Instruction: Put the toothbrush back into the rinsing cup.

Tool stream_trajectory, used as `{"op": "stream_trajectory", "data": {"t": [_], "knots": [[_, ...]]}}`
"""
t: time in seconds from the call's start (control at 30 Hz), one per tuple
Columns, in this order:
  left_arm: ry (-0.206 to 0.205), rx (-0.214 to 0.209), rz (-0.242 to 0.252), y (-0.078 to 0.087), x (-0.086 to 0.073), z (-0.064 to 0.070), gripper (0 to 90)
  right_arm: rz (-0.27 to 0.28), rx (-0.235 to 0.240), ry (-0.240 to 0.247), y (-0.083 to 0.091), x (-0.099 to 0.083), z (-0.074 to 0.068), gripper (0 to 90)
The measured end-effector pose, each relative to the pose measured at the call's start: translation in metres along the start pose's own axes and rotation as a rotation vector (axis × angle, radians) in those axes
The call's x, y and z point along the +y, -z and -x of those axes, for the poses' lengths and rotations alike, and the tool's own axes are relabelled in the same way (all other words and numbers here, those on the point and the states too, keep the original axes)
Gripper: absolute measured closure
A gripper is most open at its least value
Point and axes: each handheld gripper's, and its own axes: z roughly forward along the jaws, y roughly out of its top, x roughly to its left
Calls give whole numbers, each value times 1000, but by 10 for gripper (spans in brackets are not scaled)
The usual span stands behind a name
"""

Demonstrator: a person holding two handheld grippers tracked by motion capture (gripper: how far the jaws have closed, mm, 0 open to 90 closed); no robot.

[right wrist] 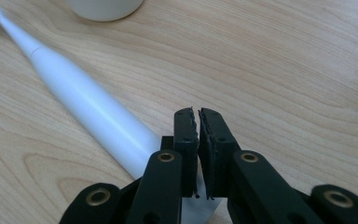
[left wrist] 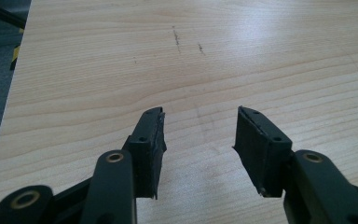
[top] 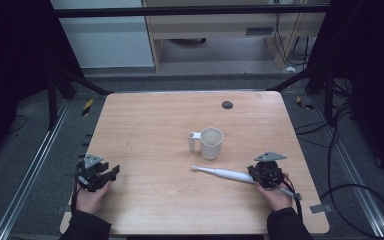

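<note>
1. Plainly, the work in hand concerns the white electric toothbrush (top: 225,173), which lies flat on the tabletop (top: 150,125) just in front of the white mug (top: 211,143), its brush head pointing left and its thick handle end toward the right gripper (top: 266,172).
2. Judging by its look, the toothbrush is light, rigid and smooth plastic, likely slick and prone to rolling on its round body. The thick handle is the sensible place to take hold; the thin neck near the head offers little surface.
3. Seen from the right gripper view, the right gripper's fingers (right wrist: 186,135) stand pressed together with barely a slit between them, gripping nothing. The handle (right wrist: 98,116) runs beside and beneath them, passing under the left finger, so the toothbrush is at the fingers but not between them.
4. To grasp it, the fingers would probably need to spread and straddle the handle.
5. The left gripper (left wrist: 200,135) rests near the tabletop's left front corner, well apart from the toothbrush and mug, its fingers spread wide over bare wood and holding nothing.
</note>
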Motion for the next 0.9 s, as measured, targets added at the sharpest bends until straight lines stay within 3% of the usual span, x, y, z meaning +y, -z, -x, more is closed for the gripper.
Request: {"op": "stream_trajectory", "data": {"t": [0.7,0.9], "knots": [[0,1,-2,0,0,0,515,-18,32,-4,8,-9,-8,844],[-1,1,-4,0,0,0,515,-22,43,0,8,-7,-11,800]]}}
